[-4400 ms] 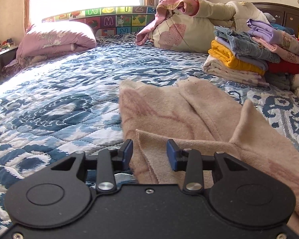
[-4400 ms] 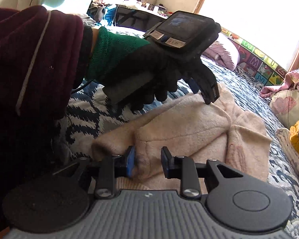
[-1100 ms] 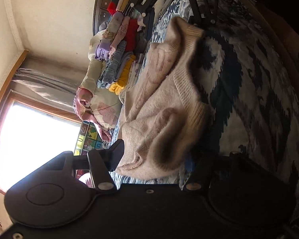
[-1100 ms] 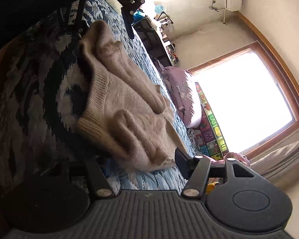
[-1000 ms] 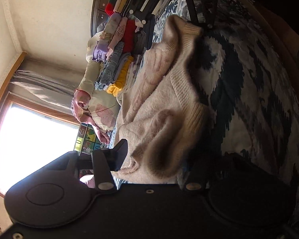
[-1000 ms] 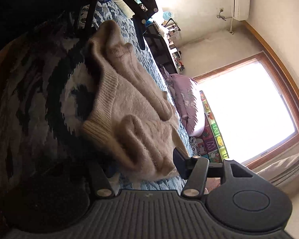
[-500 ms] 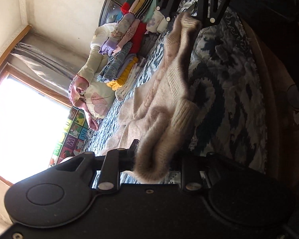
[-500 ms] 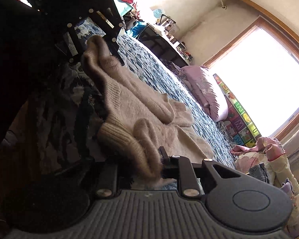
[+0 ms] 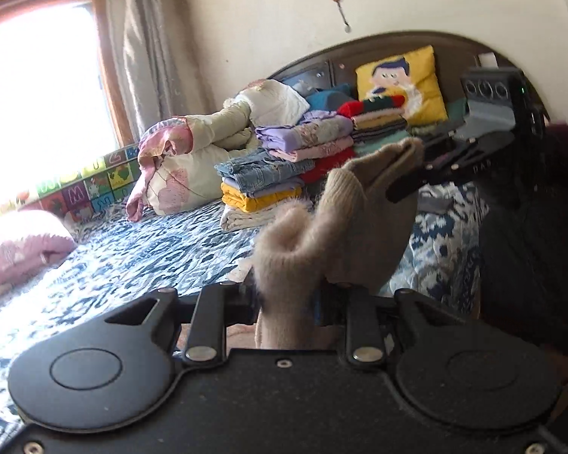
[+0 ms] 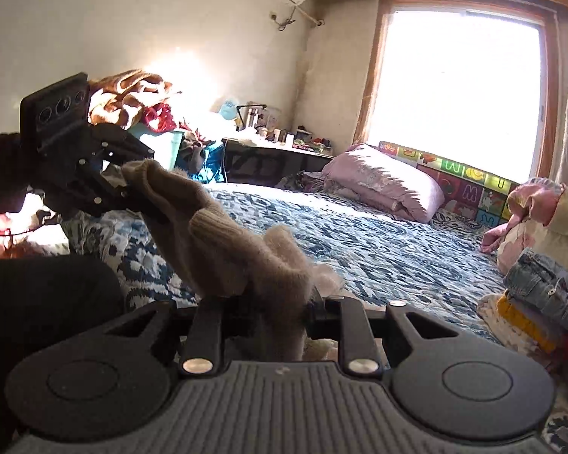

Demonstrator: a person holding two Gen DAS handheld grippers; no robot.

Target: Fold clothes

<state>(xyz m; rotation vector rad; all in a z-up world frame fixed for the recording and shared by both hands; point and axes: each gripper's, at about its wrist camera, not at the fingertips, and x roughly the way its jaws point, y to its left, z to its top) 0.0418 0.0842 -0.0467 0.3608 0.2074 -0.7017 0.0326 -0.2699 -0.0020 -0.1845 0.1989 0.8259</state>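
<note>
A fuzzy beige sweater (image 9: 359,227) hangs stretched in the air between my two grippers, above the blue patterned bedspread (image 9: 140,257). In the left wrist view my left gripper (image 9: 287,302) is shut on a bunched ribbed edge of it. The cloth runs up and right to my right gripper (image 9: 420,162), which pinches the other end. In the right wrist view my right gripper (image 10: 276,308) is shut on the sweater (image 10: 208,234), and my left gripper (image 10: 121,185) holds the far end at upper left. The lower part of the garment is hidden below both grippers.
Stacks of folded clothes (image 9: 276,174) and a yellow cushion (image 9: 397,83) sit against the headboard, beside a rolled quilt (image 9: 193,159). A pink pillow (image 10: 382,181) lies by the window. A cluttered desk (image 10: 269,151) stands beyond the bed. A person's dark sleeve (image 9: 530,234) is close.
Both grippers have shut on the sweater's edge and raised it off the bed. The two views have swung from tilted to upright, facing each other.
</note>
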